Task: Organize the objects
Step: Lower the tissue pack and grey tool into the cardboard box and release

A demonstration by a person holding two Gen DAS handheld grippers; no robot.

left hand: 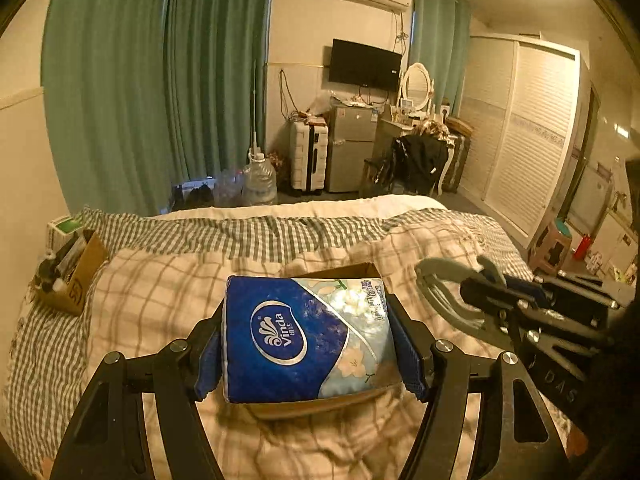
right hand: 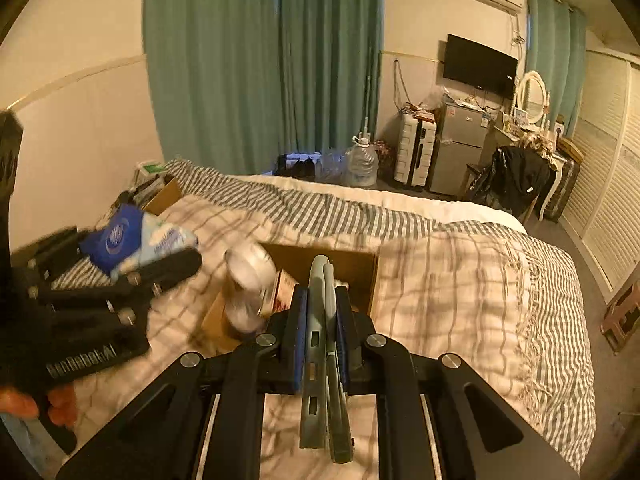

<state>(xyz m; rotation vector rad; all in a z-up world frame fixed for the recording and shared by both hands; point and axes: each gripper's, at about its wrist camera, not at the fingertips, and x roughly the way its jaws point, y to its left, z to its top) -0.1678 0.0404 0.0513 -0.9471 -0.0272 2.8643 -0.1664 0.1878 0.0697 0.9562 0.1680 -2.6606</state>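
Bedroom scene, checked quilt point(left hand: 168, 292) spread across the bed. Over on the left, the left gripper point(left hand: 308, 344) pinches a blue tissue pack point(left hand: 304, 336) across its short sides, so the pack's long axis runs crosswise between the fingers, logo face up, above an open cardboard box point(right hand: 344, 264). To the right, the right gripper point(right hand: 322, 332) is clamped on a grey clip-like tool point(right hand: 322, 344), whose long axis points straight ahead along the fingers, over the box's near edge.
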